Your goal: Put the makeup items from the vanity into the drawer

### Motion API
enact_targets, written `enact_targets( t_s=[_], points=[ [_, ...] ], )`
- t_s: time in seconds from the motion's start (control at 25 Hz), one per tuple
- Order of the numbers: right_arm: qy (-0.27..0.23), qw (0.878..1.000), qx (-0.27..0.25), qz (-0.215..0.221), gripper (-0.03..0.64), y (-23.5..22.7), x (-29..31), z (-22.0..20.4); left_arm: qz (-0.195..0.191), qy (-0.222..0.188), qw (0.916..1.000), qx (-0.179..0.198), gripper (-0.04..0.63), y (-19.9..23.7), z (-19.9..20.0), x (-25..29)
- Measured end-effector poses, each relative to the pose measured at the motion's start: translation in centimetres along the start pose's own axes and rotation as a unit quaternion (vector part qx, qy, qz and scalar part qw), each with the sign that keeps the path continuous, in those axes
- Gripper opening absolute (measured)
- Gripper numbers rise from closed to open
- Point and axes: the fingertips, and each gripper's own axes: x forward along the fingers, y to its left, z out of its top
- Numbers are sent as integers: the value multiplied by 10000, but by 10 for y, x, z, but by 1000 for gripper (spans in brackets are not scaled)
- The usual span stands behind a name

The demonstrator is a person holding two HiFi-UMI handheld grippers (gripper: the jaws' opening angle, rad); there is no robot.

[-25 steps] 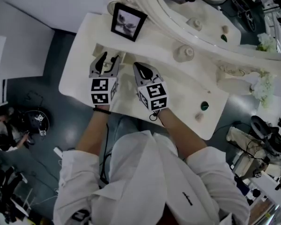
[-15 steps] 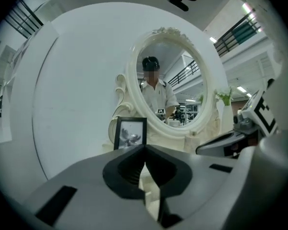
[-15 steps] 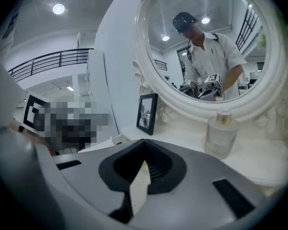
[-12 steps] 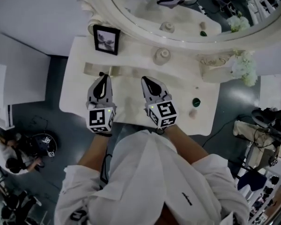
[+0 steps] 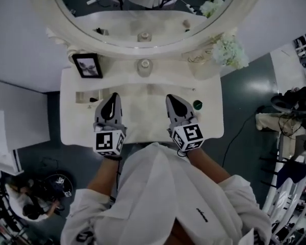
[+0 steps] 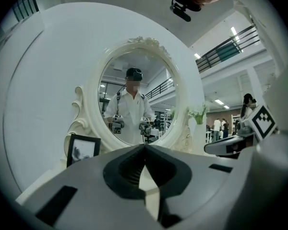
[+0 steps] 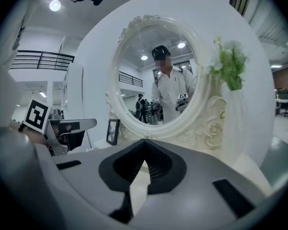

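On the white vanity top (image 5: 143,126) a small dark green round item (image 5: 197,104) lies just right of my right gripper. A white lidded jar (image 5: 145,65) stands at the back, under the mirror. My left gripper (image 5: 113,97) hovers over the left half of the top, jaws shut, nothing in them; its own view shows the tips meeting (image 6: 145,147). My right gripper (image 5: 173,99) hangs beside it over the right half, also shut and empty (image 7: 144,142). At the far left a narrow drawer opening (image 5: 86,97) shows; I cannot make out what is inside.
A big oval mirror (image 5: 143,9) in an ornate white frame rises behind the top. A black picture frame (image 5: 87,65) stands back left and a vase of white flowers (image 5: 227,52) back right. Cluttered floor and equipment lie around the vanity.
The left gripper's jaws, open a second ago over the drawer opening, have shut. Both grippers have drawn back toward the front edge, and the view has swung to centre on the mirror.
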Motion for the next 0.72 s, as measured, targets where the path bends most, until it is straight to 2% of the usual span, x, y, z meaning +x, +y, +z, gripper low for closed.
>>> enact_targets(
  t_s=[0.16, 0.44, 0.72],
  points=[
    [-154, 9988, -62, -470, 17, -33, -41, 10, -64, 38, 10000, -39, 28, -19, 9, 5],
    [-418, 9936, 31, -1050, 18, -72, -87, 24, -221, 17, 9996, 154, 28, -42, 16, 9],
    [-653, 9896, 233, -1263, 17, -87, -101, 31, -186, 61, 9994, 291, 28, -46, 15, -3]
  ],
)
